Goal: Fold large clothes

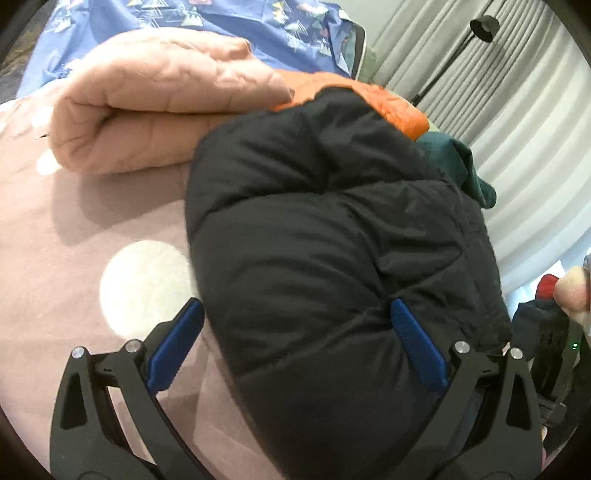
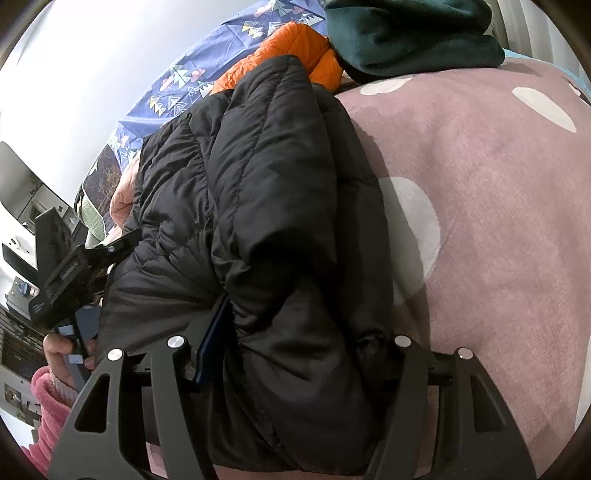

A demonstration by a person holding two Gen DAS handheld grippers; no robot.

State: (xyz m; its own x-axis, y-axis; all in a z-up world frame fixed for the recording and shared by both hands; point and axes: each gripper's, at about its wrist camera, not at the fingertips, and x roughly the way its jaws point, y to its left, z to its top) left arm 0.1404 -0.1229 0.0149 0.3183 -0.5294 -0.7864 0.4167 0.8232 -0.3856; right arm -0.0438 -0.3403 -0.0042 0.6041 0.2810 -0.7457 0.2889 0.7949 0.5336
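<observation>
I can read no brand, label or writing anywhere; the only printing is the tree and triangle pattern on the blue sheet (image 1: pixel 258 26) at the far end of the bed.

The black puffer jacket (image 1: pixel 332 229) lies bunched on the pink bedcover (image 1: pixel 55 258) with its white spots. In the right wrist view its long axis runs from my claw away toward the orange garment (image 2: pixel 295 51) and the dark green garment (image 2: pixel 406 37) at the far end. Its near end is cut off by the bottom edge of both views, and I cannot make out the collar, sleeves or zip in the folds.

My left claw (image 1: pixel 295 347) stands wide apart. The jacket's bulge fills the space between the blue pads (image 1: pixel 177 343); the left pad sits clear of the cloth over the bedcover, while the other lies against the fabric.

My right claw (image 2: pixel 291 354) is clamped on a thick fold of the jacket. Only a sliver of one blue pad shows; the rest is buried in the cloth.

A folded pink quilted garment (image 1: pixel 159 103) lies just beyond the jacket. My left hand and its pink sleeve (image 2: pixel 51 398) are partly cut off at the edge of the view.
</observation>
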